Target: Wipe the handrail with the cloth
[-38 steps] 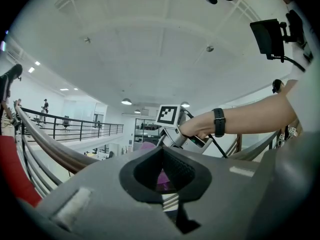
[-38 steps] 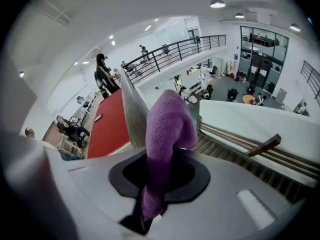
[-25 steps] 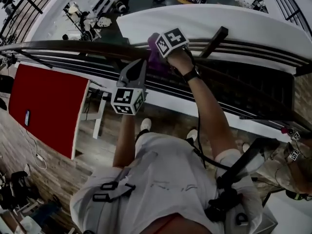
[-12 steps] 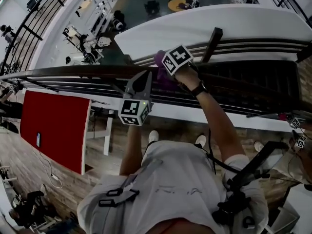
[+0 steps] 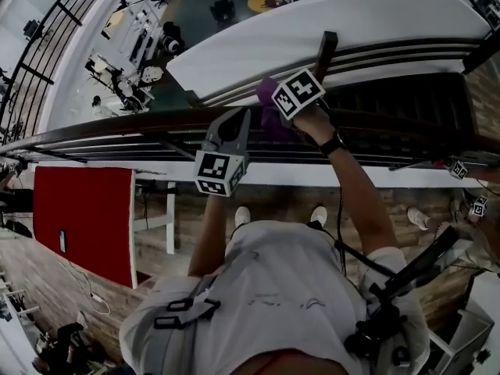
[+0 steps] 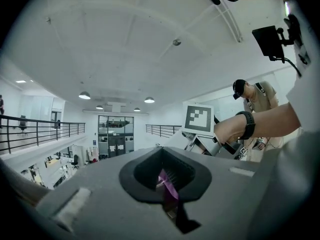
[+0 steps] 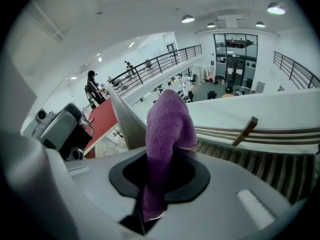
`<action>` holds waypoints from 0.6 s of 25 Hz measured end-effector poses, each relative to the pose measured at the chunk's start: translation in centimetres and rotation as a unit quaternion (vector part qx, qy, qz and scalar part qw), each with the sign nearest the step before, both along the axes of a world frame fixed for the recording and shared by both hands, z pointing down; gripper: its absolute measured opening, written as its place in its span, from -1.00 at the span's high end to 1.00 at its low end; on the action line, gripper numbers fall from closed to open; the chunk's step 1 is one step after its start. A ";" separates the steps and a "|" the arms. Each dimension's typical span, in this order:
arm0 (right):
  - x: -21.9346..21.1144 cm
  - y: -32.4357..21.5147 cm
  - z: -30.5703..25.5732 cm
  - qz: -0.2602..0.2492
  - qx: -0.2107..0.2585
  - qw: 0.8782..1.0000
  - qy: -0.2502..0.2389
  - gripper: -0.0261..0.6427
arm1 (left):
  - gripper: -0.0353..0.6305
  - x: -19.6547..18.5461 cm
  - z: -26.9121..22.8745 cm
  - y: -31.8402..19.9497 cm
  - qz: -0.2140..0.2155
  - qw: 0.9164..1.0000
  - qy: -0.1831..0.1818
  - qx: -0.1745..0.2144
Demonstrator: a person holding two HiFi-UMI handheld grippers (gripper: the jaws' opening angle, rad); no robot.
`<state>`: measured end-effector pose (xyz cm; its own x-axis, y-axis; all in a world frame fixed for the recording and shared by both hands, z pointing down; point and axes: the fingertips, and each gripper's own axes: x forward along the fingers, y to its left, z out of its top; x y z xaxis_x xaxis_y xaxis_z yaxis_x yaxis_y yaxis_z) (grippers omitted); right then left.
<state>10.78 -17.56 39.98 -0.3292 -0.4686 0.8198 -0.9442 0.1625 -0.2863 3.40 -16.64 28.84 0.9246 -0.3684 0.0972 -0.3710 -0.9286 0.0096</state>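
Two grippers are raised to the handrail (image 5: 109,127). The left gripper (image 6: 167,185) is clenched, with a thin purple sliver of the cloth (image 7: 167,124) caught between its jaws. Just beyond it, the right gripper (image 7: 151,181) clamps the cloth, which bulges past its jaws and lies on the handrail. Far below is a lower floor (image 5: 211,30).

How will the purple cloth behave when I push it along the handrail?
Probably floppy: the purple cloth droops in a fold out of the right hand-held gripper. Likely light; the pinch carries it whole. Its fuzzy pile should drag rather than slip on the handrail, so it may bunch.
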 end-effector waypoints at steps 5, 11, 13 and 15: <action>3.6 3.1 -0.5 0.034 0.015 0.999 0.014 0.72 | 0.90 3.1 -0.3 3.0 0.049 0.999 -0.010 0.004; 8.2 6.7 -1.0 0.071 0.022 0.997 0.035 0.72 | 0.90 6.9 -0.5 5.6 0.092 0.996 -0.018 0.007; 9.7 8.0 -1.4 0.083 0.023 0.995 0.050 0.72 | 0.90 8.2 -0.9 6.6 0.107 0.994 -0.017 0.006; 11.6 9.5 -1.7 0.102 0.023 0.993 0.061 0.72 | 0.90 9.8 -1.3 7.7 0.126 0.992 -0.014 0.004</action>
